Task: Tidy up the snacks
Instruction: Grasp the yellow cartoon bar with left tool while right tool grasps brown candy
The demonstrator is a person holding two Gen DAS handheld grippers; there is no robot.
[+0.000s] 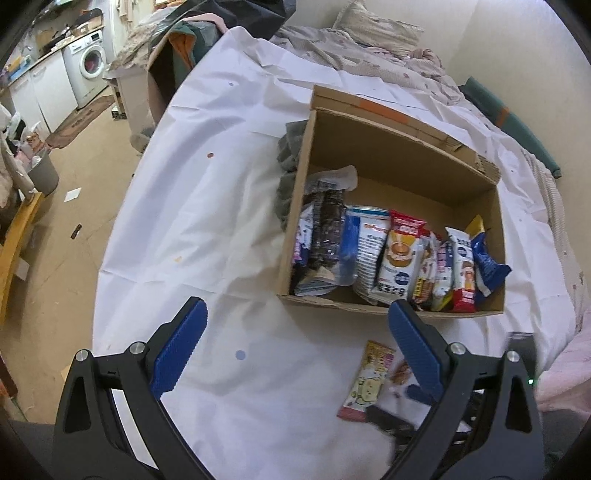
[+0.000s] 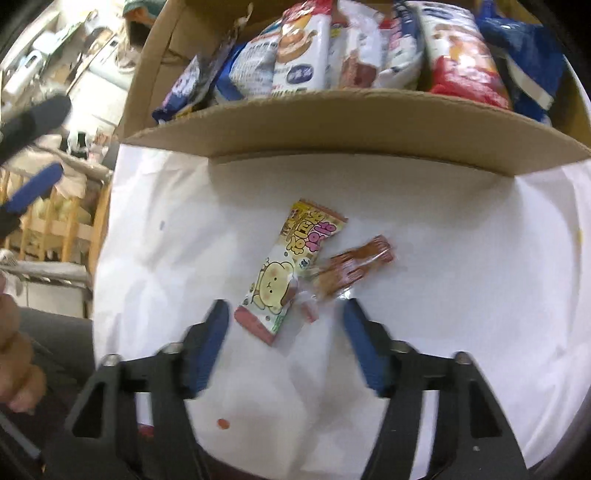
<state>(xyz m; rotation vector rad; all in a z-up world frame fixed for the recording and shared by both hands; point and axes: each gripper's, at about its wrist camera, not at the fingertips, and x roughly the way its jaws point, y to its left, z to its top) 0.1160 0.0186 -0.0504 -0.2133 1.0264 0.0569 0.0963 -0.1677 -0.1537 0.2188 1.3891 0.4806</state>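
Note:
A cardboard box [image 1: 402,162] stands on the white sheet and holds several snack packets [image 1: 399,254] standing in a row; it also shows in the right wrist view [image 2: 332,122]. A yellow bear-print packet [image 2: 288,269] and a small brown wrapped snack [image 2: 351,269] lie on the sheet in front of the box. My right gripper [image 2: 284,317] is open, its fingers on either side of the near ends of these two snacks, just short of them. My left gripper [image 1: 295,314] is open and empty, above the sheet left of the box front. The bear-print packet also shows in the left wrist view [image 1: 369,380].
The white sheet [image 1: 207,206] covers a table-like surface. A grey cloth [image 1: 291,155] lies against the box's left wall. Bedding and a pillow [image 1: 376,26] lie behind. The floor, a washing machine [image 1: 92,59] and a bin [image 1: 44,173] are at the left.

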